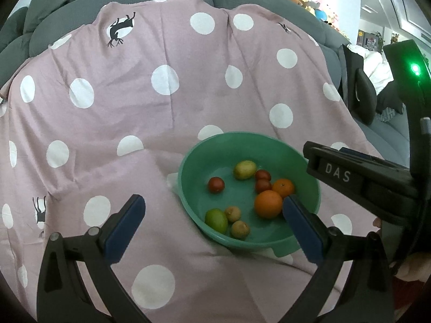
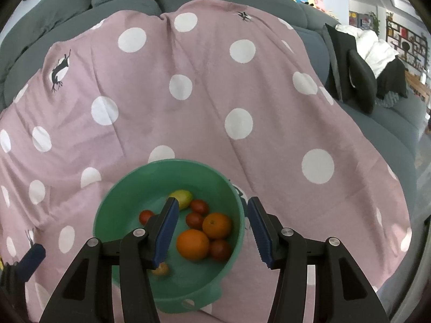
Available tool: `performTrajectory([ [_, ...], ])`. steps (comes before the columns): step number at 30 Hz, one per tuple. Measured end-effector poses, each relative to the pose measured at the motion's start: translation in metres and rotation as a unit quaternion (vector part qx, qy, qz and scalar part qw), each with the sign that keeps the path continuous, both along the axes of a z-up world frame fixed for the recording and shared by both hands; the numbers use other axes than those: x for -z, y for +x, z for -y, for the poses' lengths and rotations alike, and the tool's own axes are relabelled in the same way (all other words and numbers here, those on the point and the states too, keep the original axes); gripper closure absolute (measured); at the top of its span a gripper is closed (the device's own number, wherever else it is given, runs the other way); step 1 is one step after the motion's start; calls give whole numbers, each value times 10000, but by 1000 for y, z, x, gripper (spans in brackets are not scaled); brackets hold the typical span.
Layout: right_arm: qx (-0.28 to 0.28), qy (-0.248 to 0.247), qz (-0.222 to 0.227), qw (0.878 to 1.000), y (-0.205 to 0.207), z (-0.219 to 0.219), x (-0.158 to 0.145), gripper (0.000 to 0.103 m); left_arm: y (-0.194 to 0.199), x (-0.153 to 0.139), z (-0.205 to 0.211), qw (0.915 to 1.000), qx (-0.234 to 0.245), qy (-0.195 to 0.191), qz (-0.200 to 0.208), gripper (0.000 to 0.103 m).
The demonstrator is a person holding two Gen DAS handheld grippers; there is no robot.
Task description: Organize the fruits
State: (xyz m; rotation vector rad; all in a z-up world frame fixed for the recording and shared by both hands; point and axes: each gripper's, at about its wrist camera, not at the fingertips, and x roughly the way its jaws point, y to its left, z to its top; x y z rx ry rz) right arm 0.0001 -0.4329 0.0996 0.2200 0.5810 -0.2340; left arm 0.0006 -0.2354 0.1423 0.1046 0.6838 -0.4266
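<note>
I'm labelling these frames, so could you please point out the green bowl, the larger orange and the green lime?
green bowl (image 1: 215, 145): left wrist view, on its far rim.
larger orange (image 1: 268, 204): left wrist view, centre of its peel.
green lime (image 1: 216, 220): left wrist view, middle of its skin.

bowl (image 2: 113, 202): smooth green plastic, slight sheen | cloth (image 2: 202, 107): matt pink fabric, creased | oranges (image 2: 193, 244): dimpled, glossy | gripper pads (image 2: 164, 231): ribbed blue rubber
</note>
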Motion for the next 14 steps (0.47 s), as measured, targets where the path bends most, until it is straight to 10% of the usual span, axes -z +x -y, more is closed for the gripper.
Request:
performTrajectory([
  [14,-48,-74,75,9999,-4,-4,-3,49,-5,-5,-9,10000,-13,-91,19,1],
])
